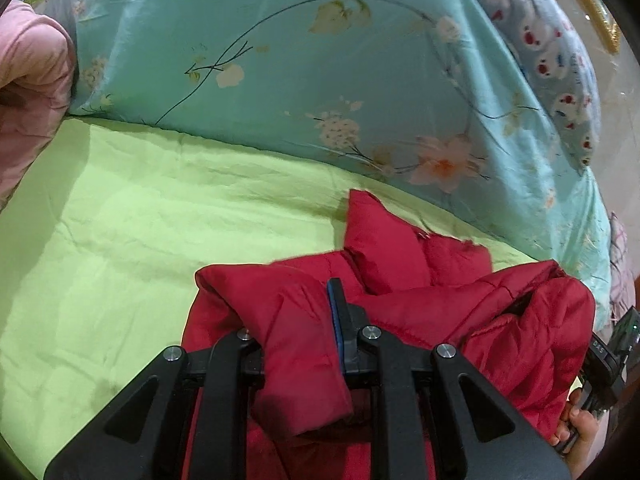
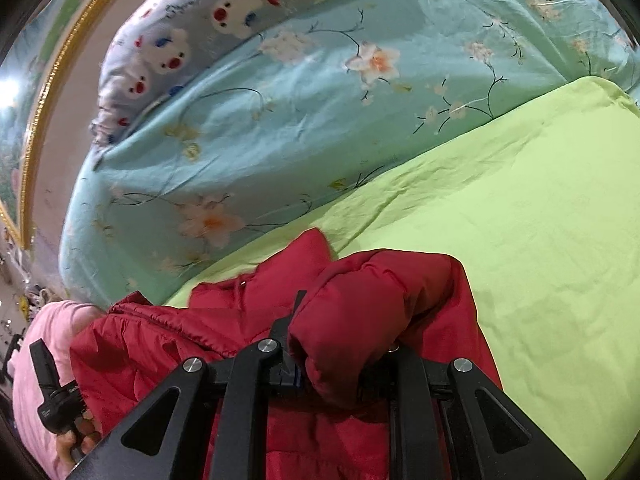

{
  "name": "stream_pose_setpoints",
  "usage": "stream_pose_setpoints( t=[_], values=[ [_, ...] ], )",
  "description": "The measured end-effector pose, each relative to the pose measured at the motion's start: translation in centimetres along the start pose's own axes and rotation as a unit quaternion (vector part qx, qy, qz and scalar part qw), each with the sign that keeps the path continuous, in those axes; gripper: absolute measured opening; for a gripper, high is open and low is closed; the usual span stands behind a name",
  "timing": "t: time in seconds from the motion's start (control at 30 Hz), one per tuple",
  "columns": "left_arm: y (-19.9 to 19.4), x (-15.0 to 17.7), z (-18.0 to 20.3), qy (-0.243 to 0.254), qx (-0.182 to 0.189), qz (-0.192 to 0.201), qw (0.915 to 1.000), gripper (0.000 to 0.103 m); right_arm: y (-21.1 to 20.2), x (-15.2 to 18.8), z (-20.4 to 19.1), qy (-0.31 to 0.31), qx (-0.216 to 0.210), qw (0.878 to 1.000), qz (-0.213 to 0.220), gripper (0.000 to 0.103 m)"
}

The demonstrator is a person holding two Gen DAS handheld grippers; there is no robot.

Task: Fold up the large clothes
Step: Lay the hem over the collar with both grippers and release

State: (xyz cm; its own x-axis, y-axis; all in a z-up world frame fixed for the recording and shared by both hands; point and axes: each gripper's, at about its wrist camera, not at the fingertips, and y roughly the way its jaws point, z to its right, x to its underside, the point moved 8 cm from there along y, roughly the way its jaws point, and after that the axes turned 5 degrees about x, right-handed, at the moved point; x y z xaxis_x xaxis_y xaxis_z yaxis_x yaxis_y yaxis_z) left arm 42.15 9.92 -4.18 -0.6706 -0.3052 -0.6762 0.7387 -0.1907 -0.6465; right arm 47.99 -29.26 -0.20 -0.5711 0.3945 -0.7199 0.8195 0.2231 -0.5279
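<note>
A red quilted puffer jacket (image 1: 460, 320) lies bunched on a lime-green sheet (image 1: 140, 220). My left gripper (image 1: 296, 312) is shut on a thick fold of the jacket; the fabric drapes over and hides its left finger, while the right finger with its blue pad (image 1: 334, 304) shows. In the right wrist view my right gripper (image 2: 344, 320) is shut on another padded fold of the jacket (image 2: 376, 300), which hides its right finger. The other gripper and the hand holding it show at the edge of each view, at the right in the left wrist view (image 1: 608, 356) and at the left in the right wrist view (image 2: 52, 396).
A turquoise floral quilt (image 1: 320, 60) is heaped behind the green sheet (image 2: 520, 220). A pillow with a red-and-white cartoon print (image 1: 560, 60) lies at the far end. Pink fabric (image 1: 28, 100) sits at the left. A gold-framed picture (image 2: 44, 92) hangs on the wall.
</note>
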Motion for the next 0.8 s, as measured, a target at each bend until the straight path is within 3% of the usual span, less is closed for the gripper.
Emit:
stream_pose_setpoints(
  t=[0.47,0.67,0.73,0.8],
  values=[
    [6.2,-1.7,-1.2,-0.016,0.009,-0.028,0.9994,0.019,6.4,-1.0,2.1,0.024,0.049,0.998,-0.010,0.016],
    [4.4,-1.9,-1.2,-0.020,0.030,-0.028,0.9990,0.024,7.9,-1.2,2.4,0.027,0.060,0.998,-0.014,0.016],
    [3.1,-1.9,-1.0,-0.009,0.031,-0.020,0.9993,0.029,8.3,-1.2,2.3,0.022,0.062,0.998,-0.015,0.016],
    [1.1,-2.1,-1.1,-0.001,0.023,-0.002,0.9997,0.048,8.6,-1.1,2.3,0.024,0.060,0.998,-0.016,0.016]
  ],
)
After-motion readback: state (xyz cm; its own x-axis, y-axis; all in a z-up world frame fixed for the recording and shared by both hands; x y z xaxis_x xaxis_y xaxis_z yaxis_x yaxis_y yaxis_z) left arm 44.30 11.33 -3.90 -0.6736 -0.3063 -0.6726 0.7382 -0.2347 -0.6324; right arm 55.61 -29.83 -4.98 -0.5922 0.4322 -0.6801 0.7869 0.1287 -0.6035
